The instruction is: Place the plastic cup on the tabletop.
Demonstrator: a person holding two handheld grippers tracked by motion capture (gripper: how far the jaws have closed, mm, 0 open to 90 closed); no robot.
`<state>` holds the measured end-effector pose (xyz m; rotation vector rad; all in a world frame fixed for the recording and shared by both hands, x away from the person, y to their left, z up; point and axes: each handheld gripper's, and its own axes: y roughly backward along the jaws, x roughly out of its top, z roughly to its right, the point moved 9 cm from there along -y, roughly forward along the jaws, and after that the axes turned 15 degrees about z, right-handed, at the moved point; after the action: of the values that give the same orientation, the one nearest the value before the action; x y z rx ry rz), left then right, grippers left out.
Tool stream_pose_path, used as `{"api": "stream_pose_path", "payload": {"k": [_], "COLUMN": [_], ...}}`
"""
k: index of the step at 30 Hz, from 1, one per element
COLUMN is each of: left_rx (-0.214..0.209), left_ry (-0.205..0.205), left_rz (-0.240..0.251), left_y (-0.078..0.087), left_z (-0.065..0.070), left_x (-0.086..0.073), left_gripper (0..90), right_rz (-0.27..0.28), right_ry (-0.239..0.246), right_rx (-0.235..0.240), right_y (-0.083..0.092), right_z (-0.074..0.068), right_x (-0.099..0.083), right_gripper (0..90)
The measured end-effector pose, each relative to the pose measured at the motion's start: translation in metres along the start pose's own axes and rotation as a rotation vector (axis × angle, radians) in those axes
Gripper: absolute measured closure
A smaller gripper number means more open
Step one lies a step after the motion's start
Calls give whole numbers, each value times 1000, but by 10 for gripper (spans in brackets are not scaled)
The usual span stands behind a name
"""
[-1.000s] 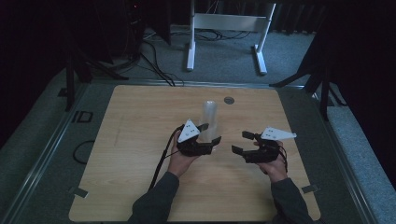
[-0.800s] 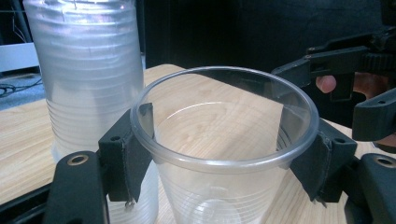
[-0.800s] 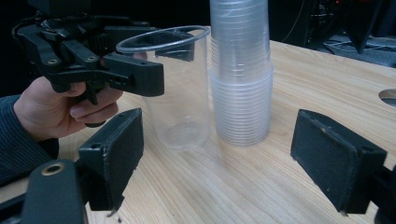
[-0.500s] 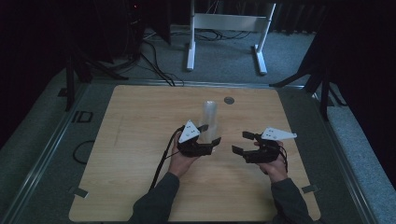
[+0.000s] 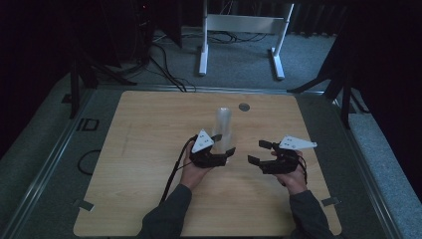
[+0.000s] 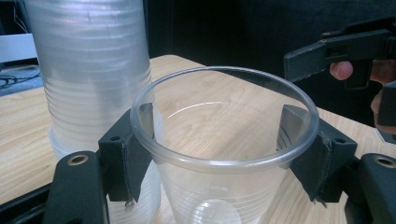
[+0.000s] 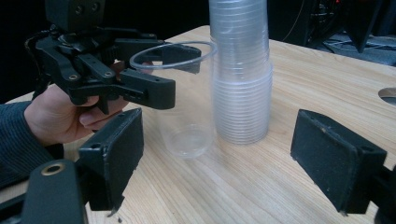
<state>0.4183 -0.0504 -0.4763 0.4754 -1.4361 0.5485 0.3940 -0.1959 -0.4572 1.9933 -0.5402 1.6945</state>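
- Single clear cup [image 6: 219, 154]: upright on the surface [image 5: 149, 149], just right of the cup stack [image 5: 222, 124], long axis vertical.
- Left tool [image 5: 226, 149]: pinching the cup below its rim.
- Right tool [image 5: 259, 152]: spread, empty, right of the cup, apart.
- Left gripper view: pads [image 6: 135, 149] pressing the wall; high view blurs this.

One single clear plastic cup [image 6: 224, 154], standing apart from rest. One tall stack of nested clear cups [image 7: 240, 70] just beside it; number within stack cannot tell. Two grippers: left gripper [image 5: 219, 149], right gripper [image 5: 260, 152]. One desk [image 5: 149, 149].
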Motion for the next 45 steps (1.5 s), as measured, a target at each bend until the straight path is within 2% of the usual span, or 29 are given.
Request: {"api": "stream_pose_path", "payload": {"k": [22, 45], "left_rx": [20, 38], "left_ry": [-31, -32], "left_rz": [-33, -62], "left_y": [-3, -5], "left_z": [-1, -2], "left_x": [-15, -31], "left_gripper": [281, 278], "right_rz": [6, 8], "right_ry": [-1, 0], "right_rx": [-4, -4], "right_y": [2, 2], "right_z": [1, 2], "right_x": [1, 1], "right_gripper": [172, 172]}}
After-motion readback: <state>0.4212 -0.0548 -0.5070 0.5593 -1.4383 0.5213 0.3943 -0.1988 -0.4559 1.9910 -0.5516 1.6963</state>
